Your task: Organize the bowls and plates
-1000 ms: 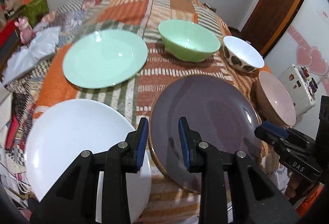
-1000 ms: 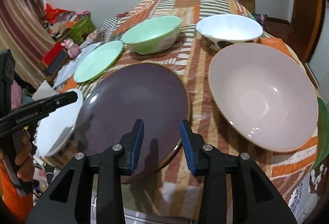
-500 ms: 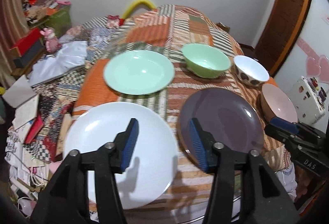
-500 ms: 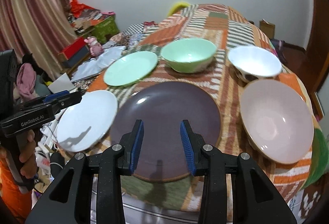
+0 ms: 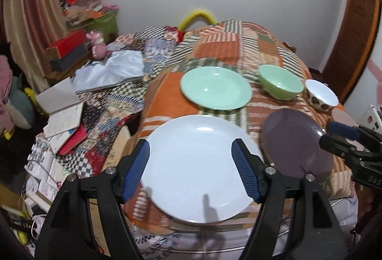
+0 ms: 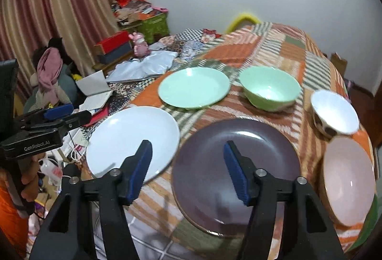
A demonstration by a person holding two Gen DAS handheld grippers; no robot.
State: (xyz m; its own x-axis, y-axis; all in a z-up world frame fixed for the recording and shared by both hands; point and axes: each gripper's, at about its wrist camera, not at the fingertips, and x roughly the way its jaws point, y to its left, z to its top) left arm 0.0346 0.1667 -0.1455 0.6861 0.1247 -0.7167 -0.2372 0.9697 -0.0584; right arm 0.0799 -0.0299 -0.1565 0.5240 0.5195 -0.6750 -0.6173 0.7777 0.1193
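On the patchwork-covered table lie a white plate (image 5: 195, 169), a dark purple plate (image 6: 236, 174), a mint green plate (image 5: 214, 88), a green bowl (image 6: 269, 90), a white spotted bowl (image 6: 334, 114) and a pink bowl (image 6: 348, 181). My left gripper (image 5: 191, 171) is open and empty, held above the near part of the white plate (image 6: 133, 140). My right gripper (image 6: 187, 170) is open and empty, above the near left part of the purple plate (image 5: 293, 140). The left gripper also shows at the left of the right wrist view (image 6: 57, 114).
Left of the table lie books and notebooks (image 5: 64, 121), a white bag (image 5: 112, 68), a red box (image 5: 69, 47) and a pink toy (image 5: 98, 47). A curtain (image 6: 47, 9) hangs at the left. A wooden door (image 5: 353, 40) is at the right.
Both grippers have pulled back and up from the table and opened wide. The left view has swung from the purple plate to the white plate.
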